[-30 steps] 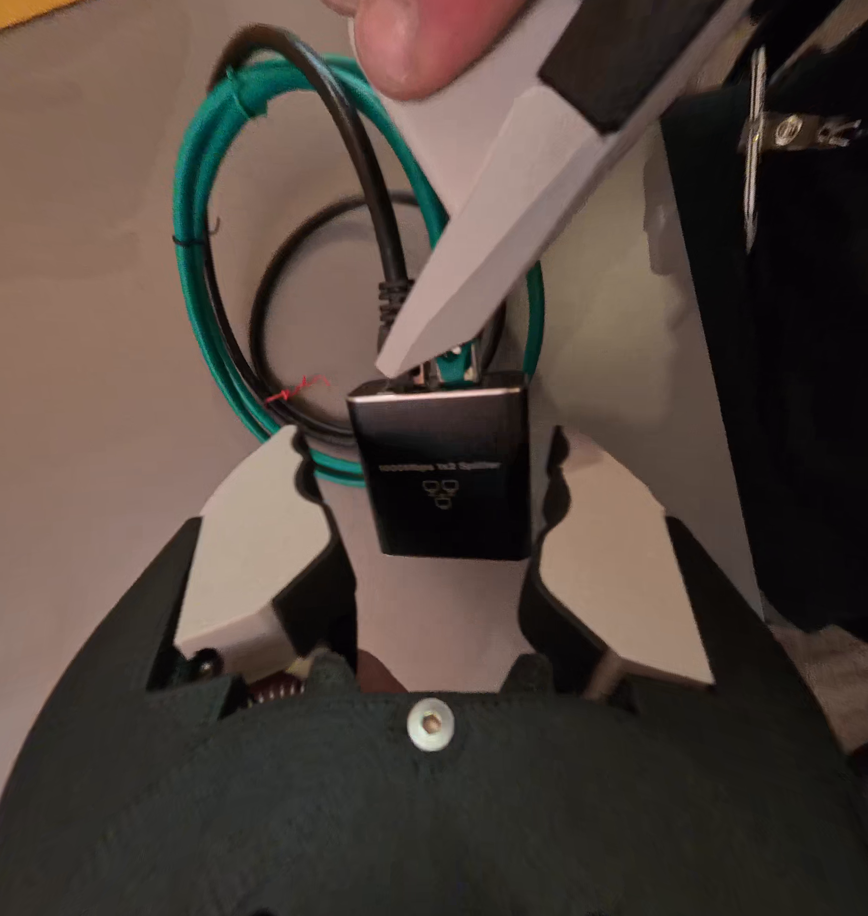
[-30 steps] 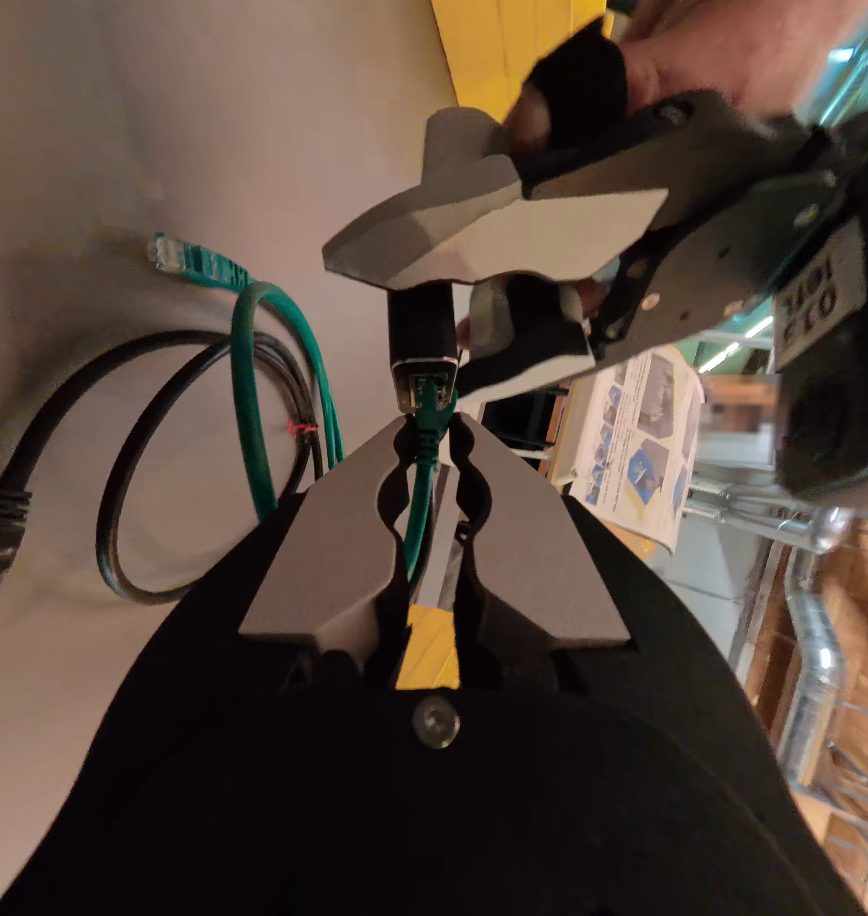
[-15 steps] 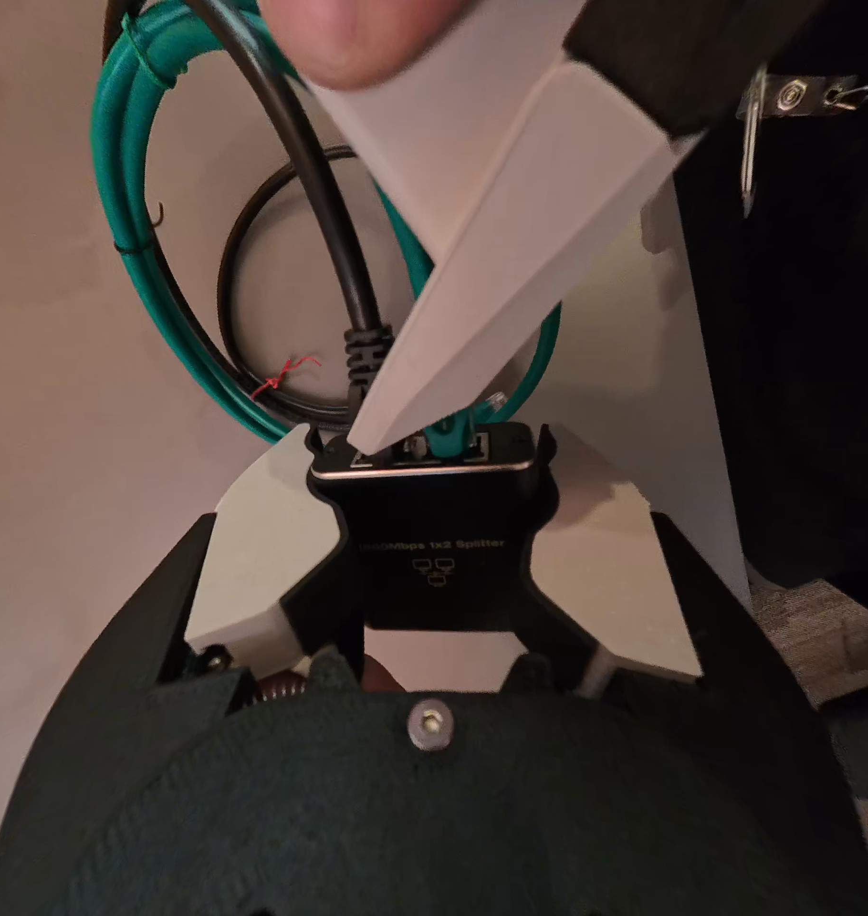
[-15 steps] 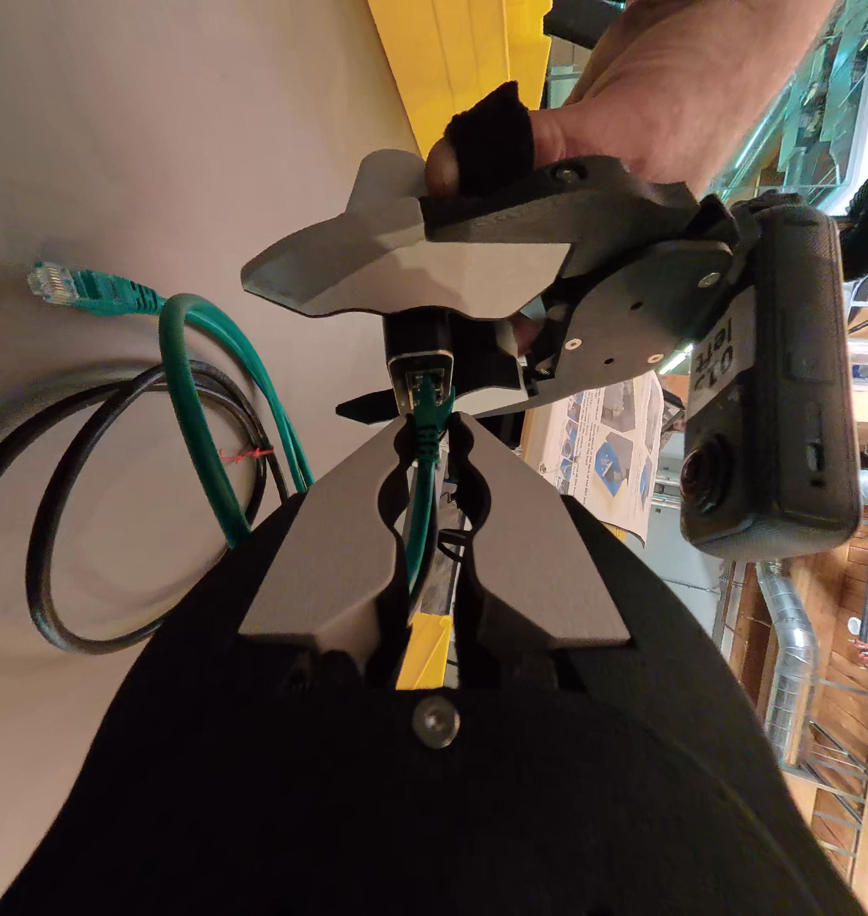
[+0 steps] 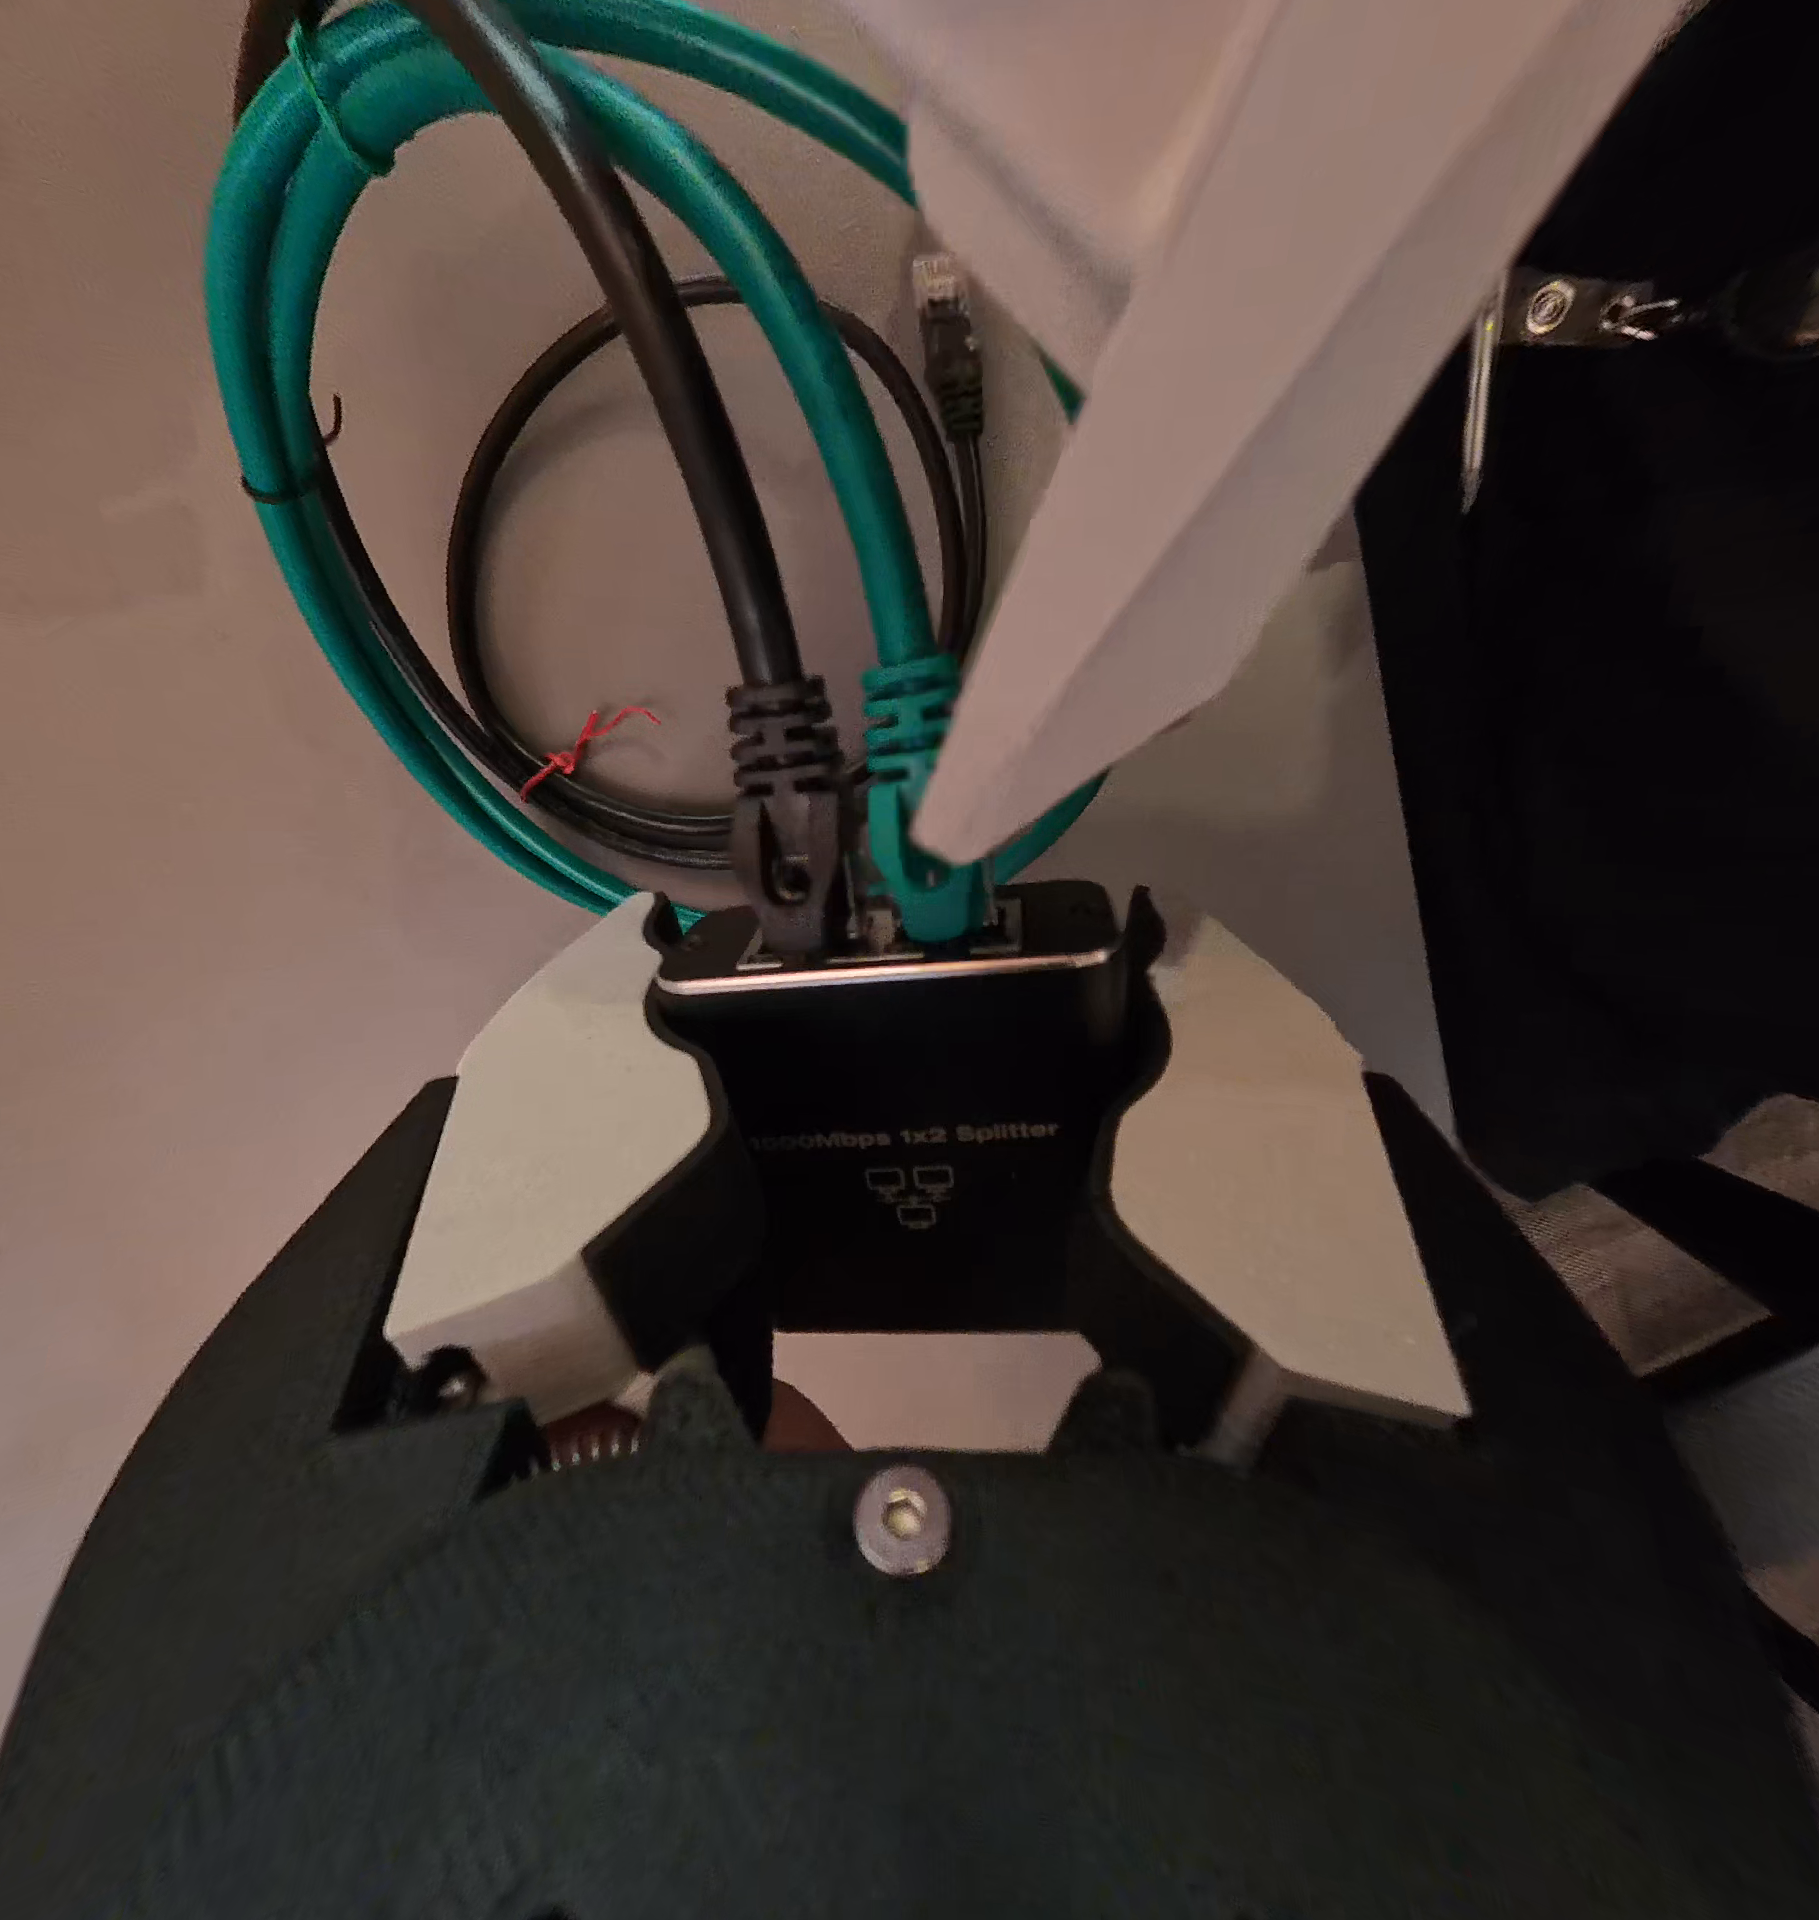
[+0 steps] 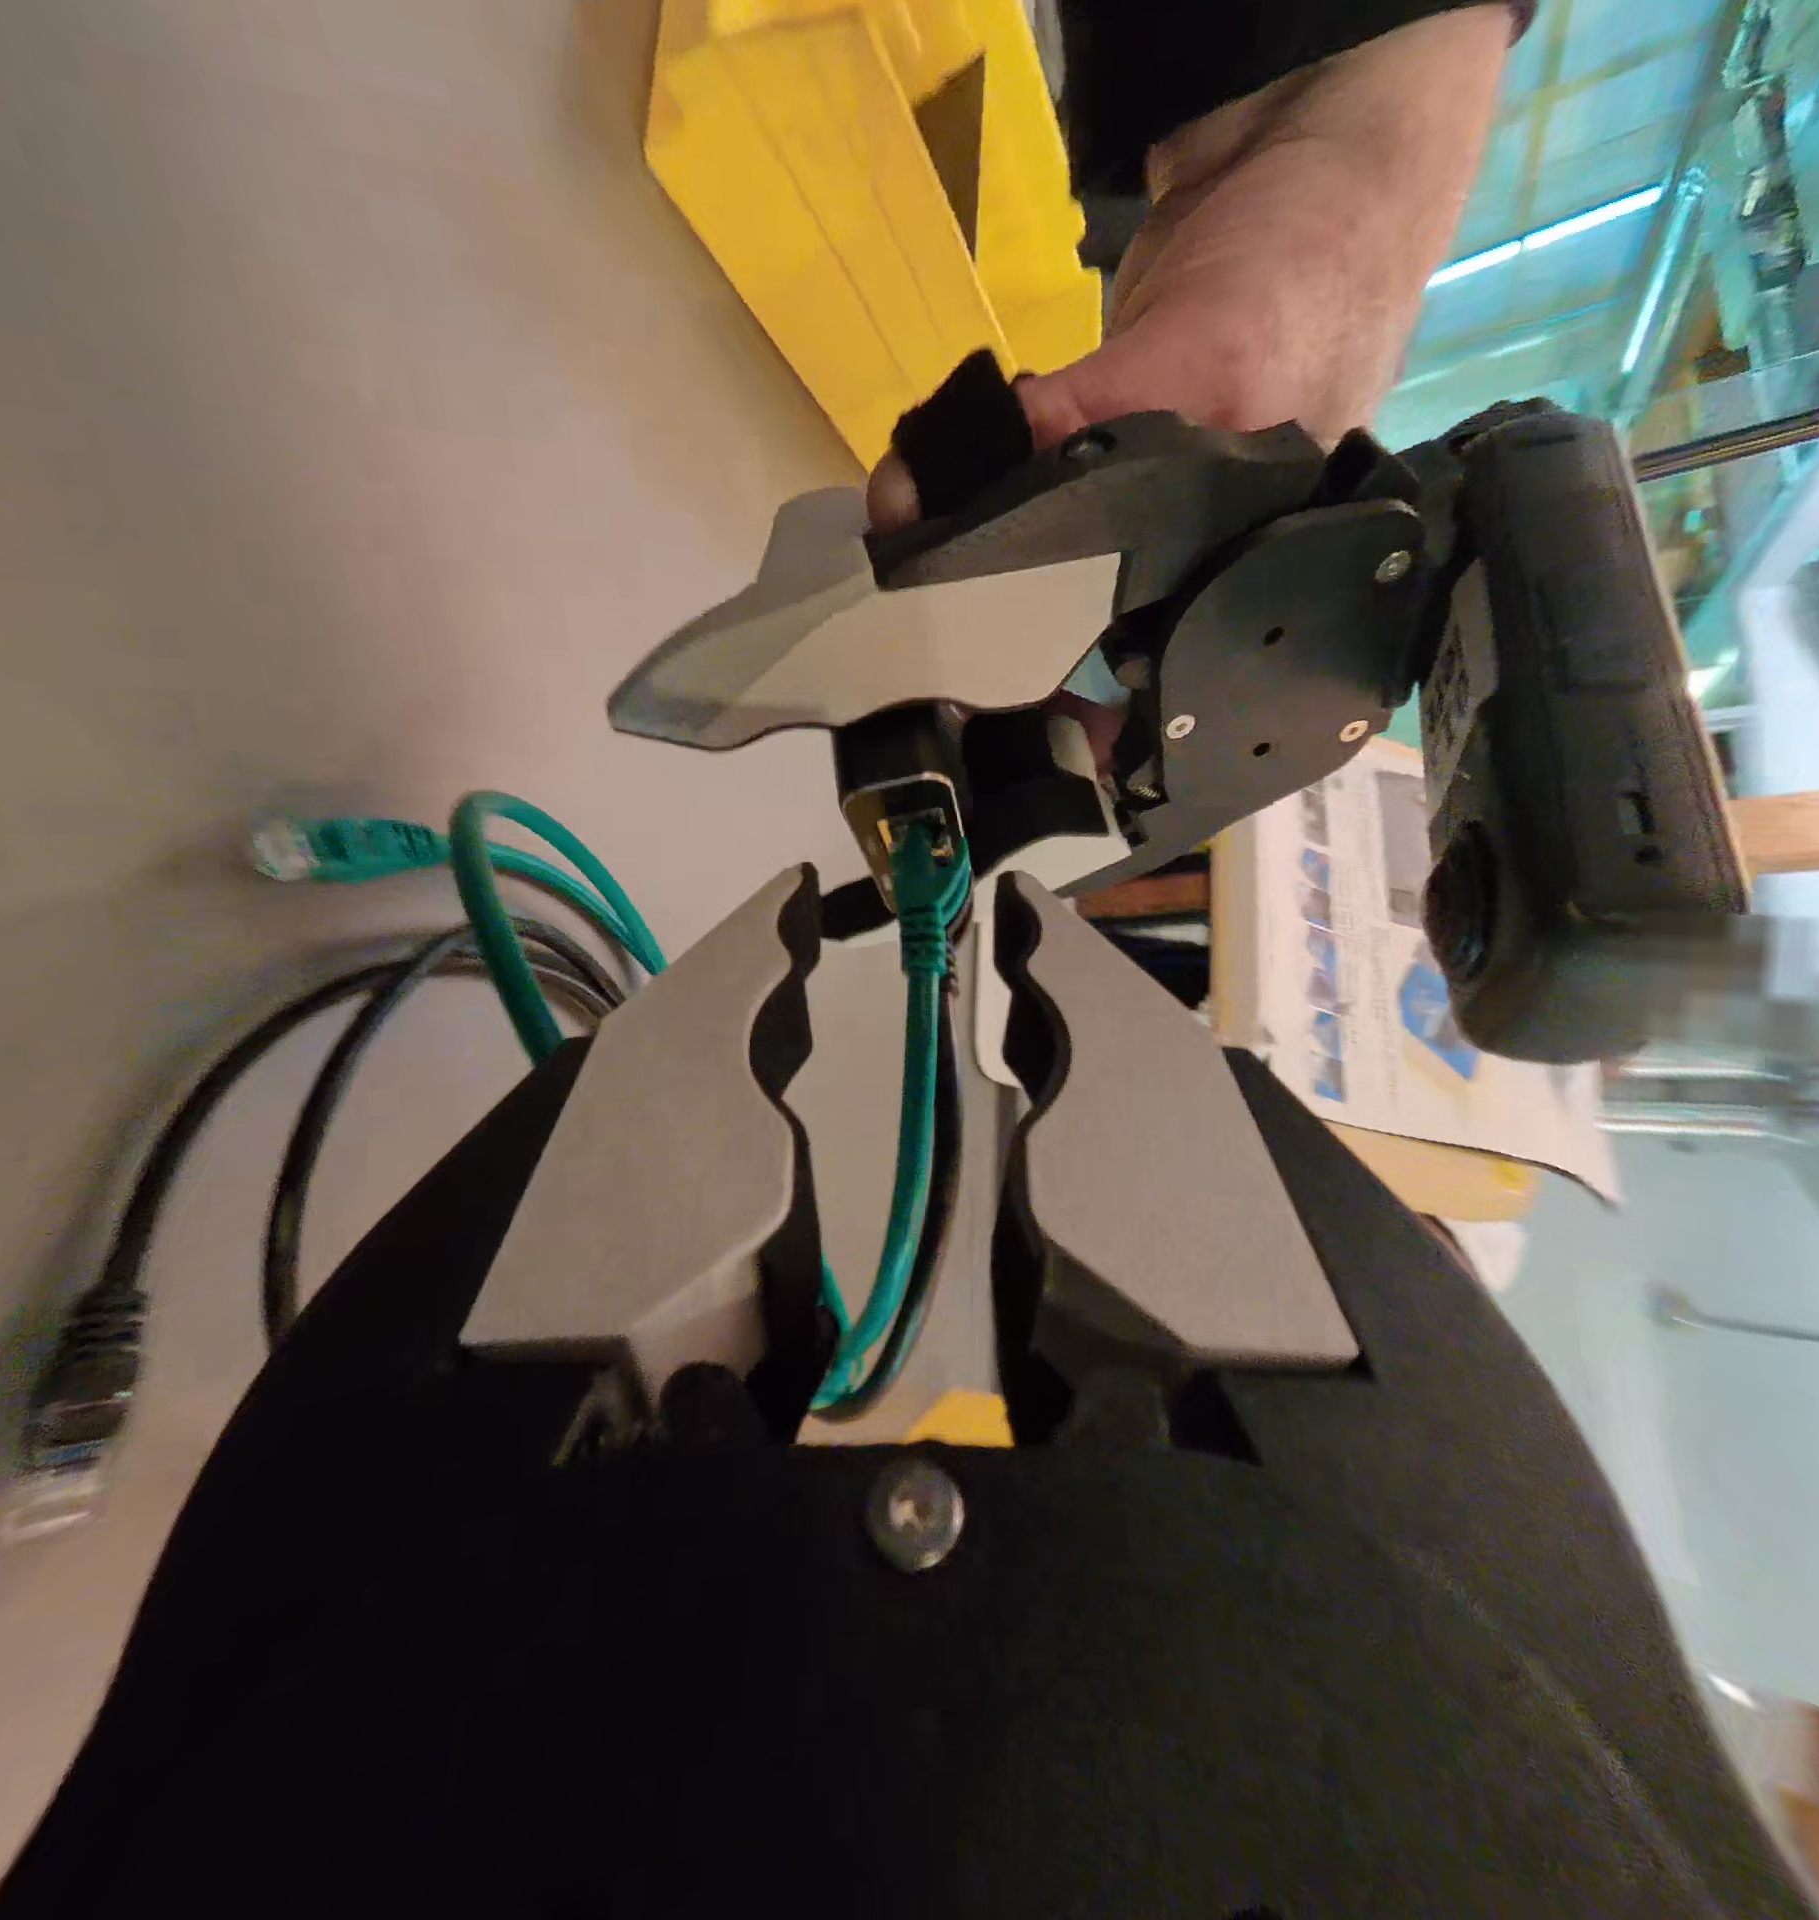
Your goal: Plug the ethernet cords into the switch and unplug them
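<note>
My left gripper (image 5: 900, 925) is shut on the black switch (image 5: 905, 1122), its pads pressed on both sides. A black cord's plug (image 5: 785, 821) and a green cord's plug (image 5: 931, 862) sit in the switch's ports. My right gripper (image 6: 905, 899) is open. The green cord (image 6: 920, 1091) runs between its pads without touching them, up to the green plug (image 6: 926, 873) in the switch (image 6: 900, 769). One of the right gripper's fingers (image 5: 1144, 520) hangs just above the green plug. The left gripper also shows in the right wrist view (image 6: 884, 665), clamped on the switch.
The cords' coils lie on the pale table (image 6: 261, 416), with a loose green plug (image 6: 333, 847) and a loose black plug (image 6: 84, 1371). A yellow bin (image 6: 863, 208) stands behind the person's hand (image 6: 1269, 239). A printed sheet (image 6: 1383, 987) lies at the right.
My right gripper has opened and let go of the green plug, which stays in the switch. My left gripper closed on the switch a second ago and still holds it.
</note>
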